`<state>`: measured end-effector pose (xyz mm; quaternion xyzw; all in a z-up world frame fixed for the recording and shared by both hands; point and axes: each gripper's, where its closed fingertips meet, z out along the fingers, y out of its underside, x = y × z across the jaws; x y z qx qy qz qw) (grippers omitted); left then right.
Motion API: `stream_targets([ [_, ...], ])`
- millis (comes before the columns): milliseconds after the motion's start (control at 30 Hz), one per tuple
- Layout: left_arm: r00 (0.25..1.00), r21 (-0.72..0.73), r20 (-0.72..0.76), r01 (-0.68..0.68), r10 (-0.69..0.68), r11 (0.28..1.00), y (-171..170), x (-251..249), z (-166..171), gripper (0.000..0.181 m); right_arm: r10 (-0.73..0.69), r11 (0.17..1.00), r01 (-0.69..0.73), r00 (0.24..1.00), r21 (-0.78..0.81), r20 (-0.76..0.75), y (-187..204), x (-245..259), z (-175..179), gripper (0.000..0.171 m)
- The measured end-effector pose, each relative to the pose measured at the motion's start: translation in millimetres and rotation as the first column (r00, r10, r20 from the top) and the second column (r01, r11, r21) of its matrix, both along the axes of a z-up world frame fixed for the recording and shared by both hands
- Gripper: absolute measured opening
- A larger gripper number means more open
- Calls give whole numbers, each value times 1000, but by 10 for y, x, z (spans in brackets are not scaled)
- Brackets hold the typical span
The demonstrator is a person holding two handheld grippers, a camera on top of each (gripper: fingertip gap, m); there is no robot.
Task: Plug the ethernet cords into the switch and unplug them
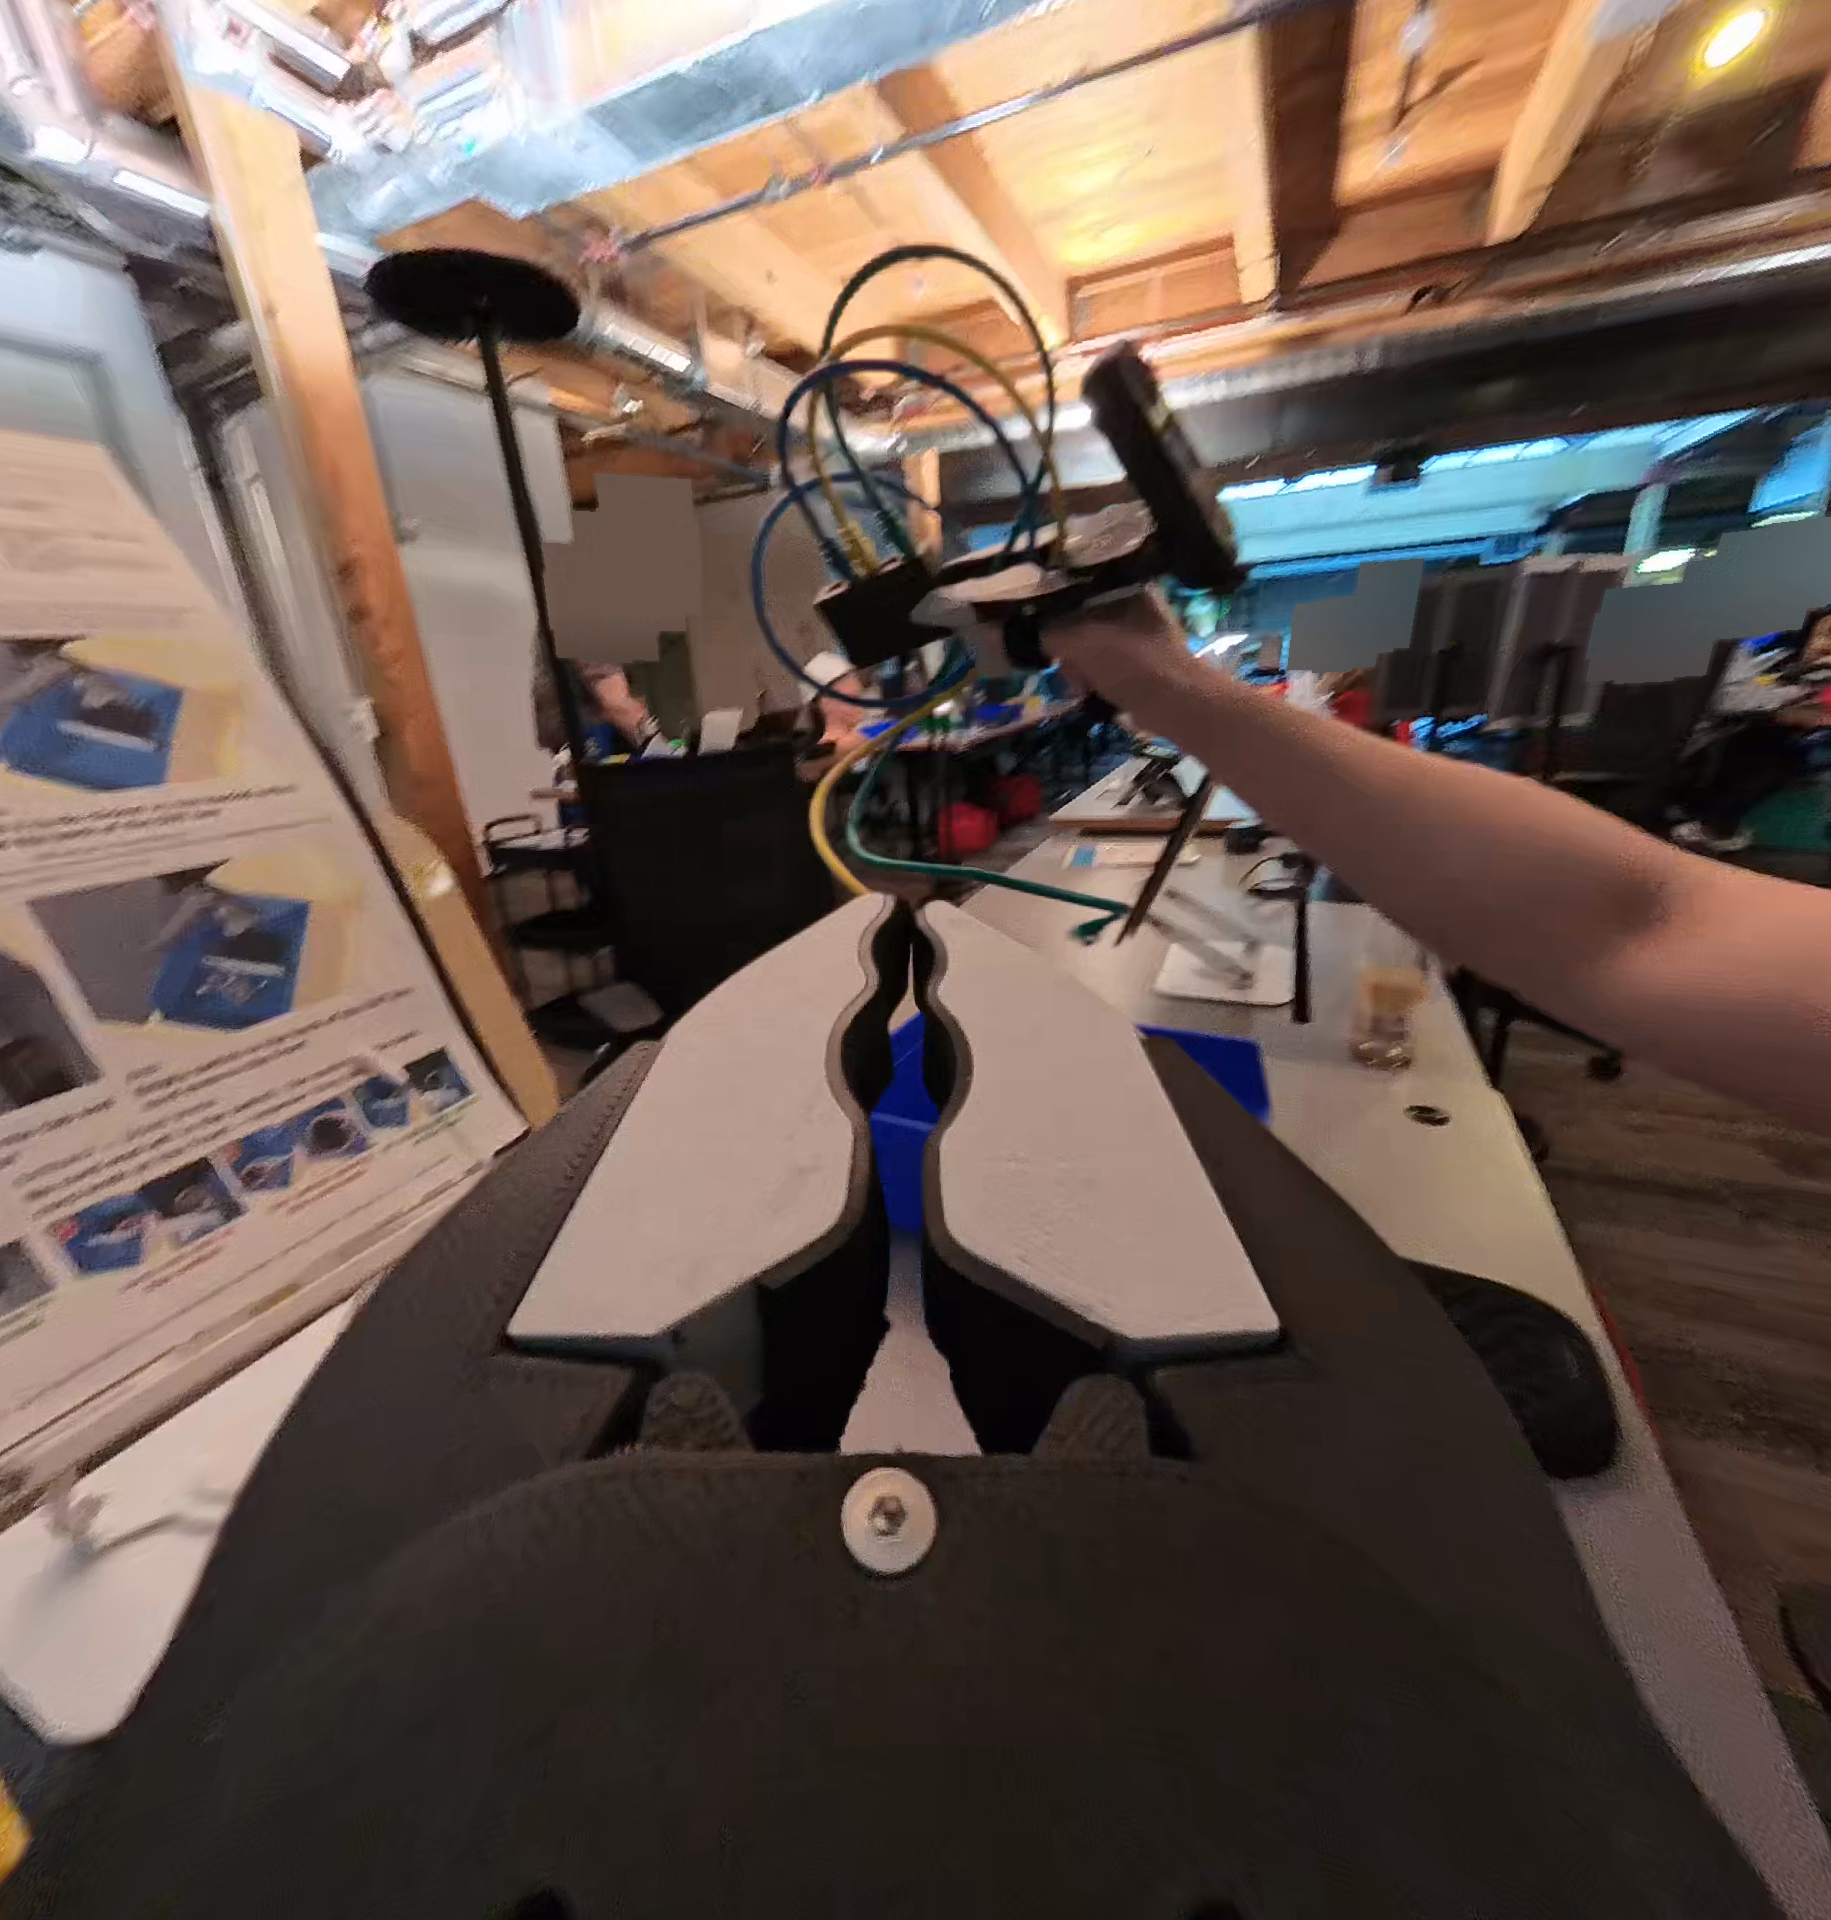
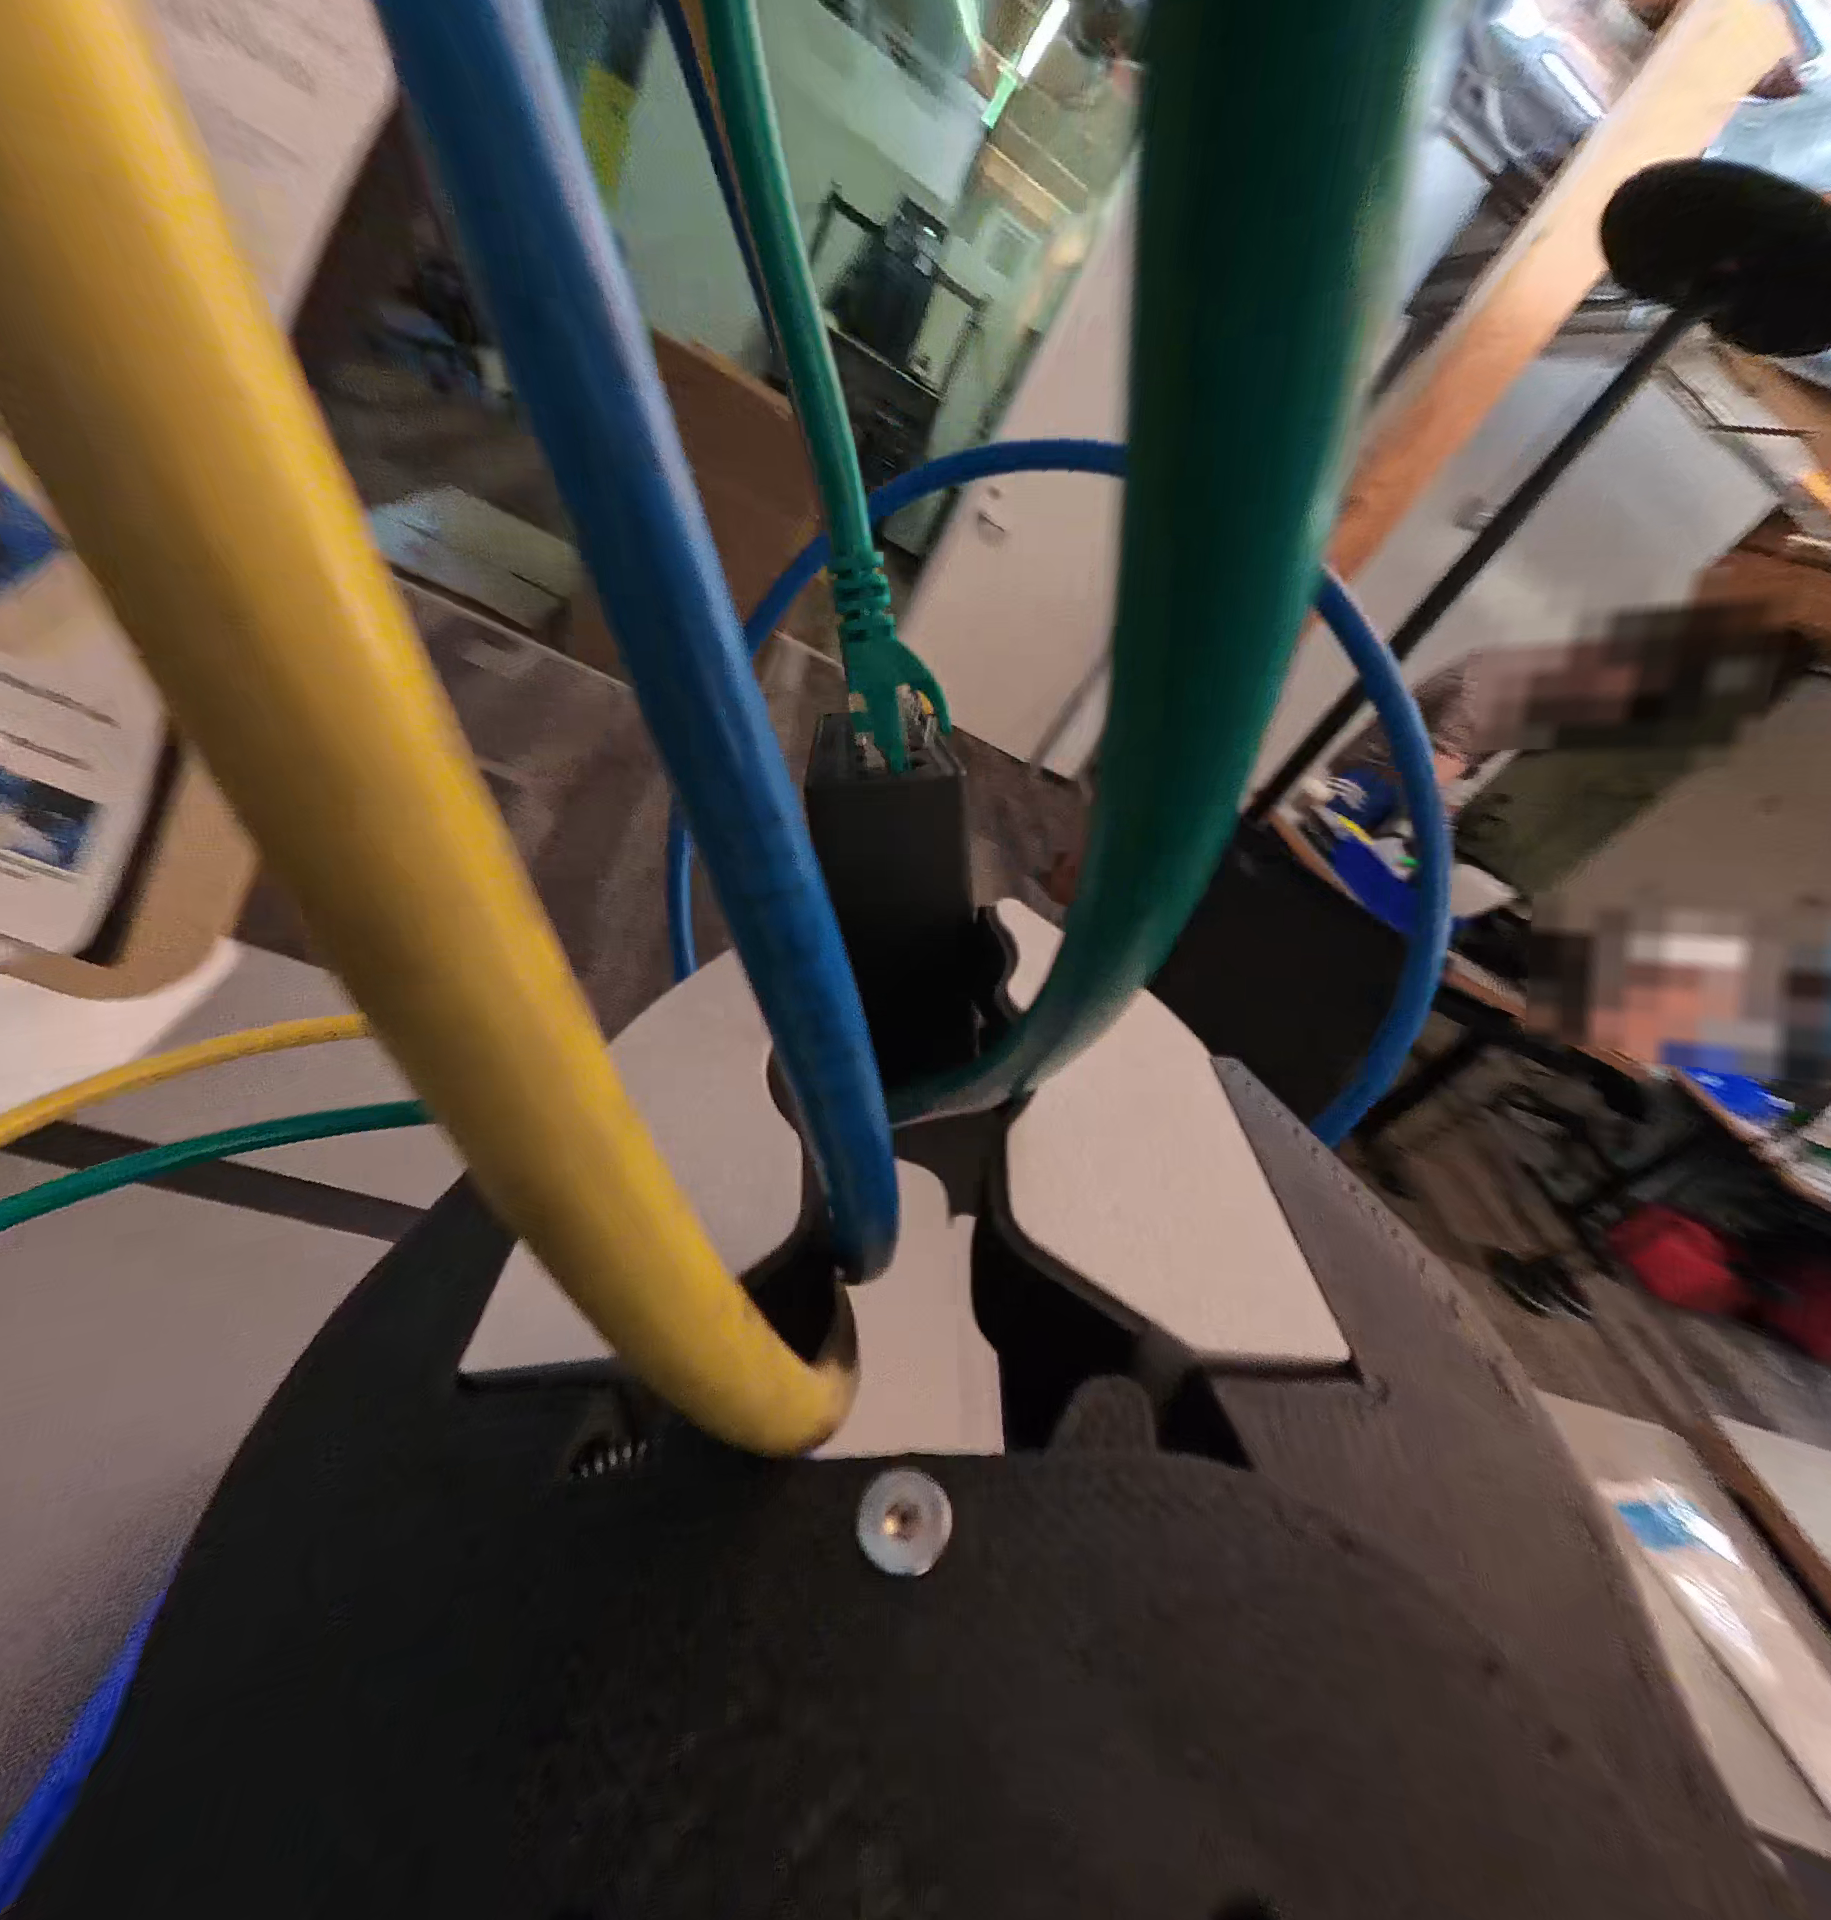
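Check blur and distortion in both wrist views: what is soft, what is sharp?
Left wrist view: left gripper sharp, switch and posters motion-smeared, edges fisheye-bent. Right wrist view: yellow cord and green cord loom soft near the lens; green plug fairly crisp.

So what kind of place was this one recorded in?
Most likely a shared workshop or lab-style office. It has exposed wooden ceiling beams with silver ductwork, long white work tables cluttered with gear, and an instruction poster propped up on the left.
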<state>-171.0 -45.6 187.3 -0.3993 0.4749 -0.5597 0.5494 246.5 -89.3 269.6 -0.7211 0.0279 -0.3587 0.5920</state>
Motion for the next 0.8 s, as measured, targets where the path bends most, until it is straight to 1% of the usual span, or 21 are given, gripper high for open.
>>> stream_targets([
  [67, 998, 31, -18, -56, 57, 998, 38, 58, -37, 0, -80, 996, 81, 995, -28, 55, -6, 119, -131, 28],
  [133, 996, 60, -19, -82, 83, 995, 38, 91, -43, 1, -147, 987, 153, 983, -51, 110, -2, 211, -267, 28],
  [233, 998, 75, -41, -50, 53, 996, -37, 113, -70, 2, -210, 971, 227, 960, -75, 184, 29, 288, -457, 28],
  [300, 995, 80, -92, -25, 32, 997, -72, 130, -140, 2, -248, 955, 279, 938, -103, 242, 37, 339, -598, 28],
  [367, 991, 93, -122, -36, 47, 995, -56, 138, -186, 2, -273, 933, 325, 920, -156, 282, 32, 394, -786, 29],
  [433, 990, 98, -121, -63, 75, 993, -14, 132, -186, 2, -277, 917, 343, 915, -204, 294, 24, 419, -981, 29],
  [567, 992, 80, -118, -39, 48, 996, -17, 107, -182, 2, -257, 894, 332, 930, -300, 263, -22, 391, -1332, 30],
  [667, 992, 58, -124, -15, 22, 998, -14, 98, -198, 3, -230, 887, 284, 955, -363, 185, -82, 328, -1532, 30],
  [733, 991, 55, -132, -5, 12, 998, -17, 99, -211, 3, -172, 893, 204, 978, -400, 115, -99, 254, -1647, 28],
  [800, 991, 62, -136, 0, 8, 998, -27, 106, -219, 3, -107, 881, 105, 994, -462, 23, -115, 201, -1802, 28],
])
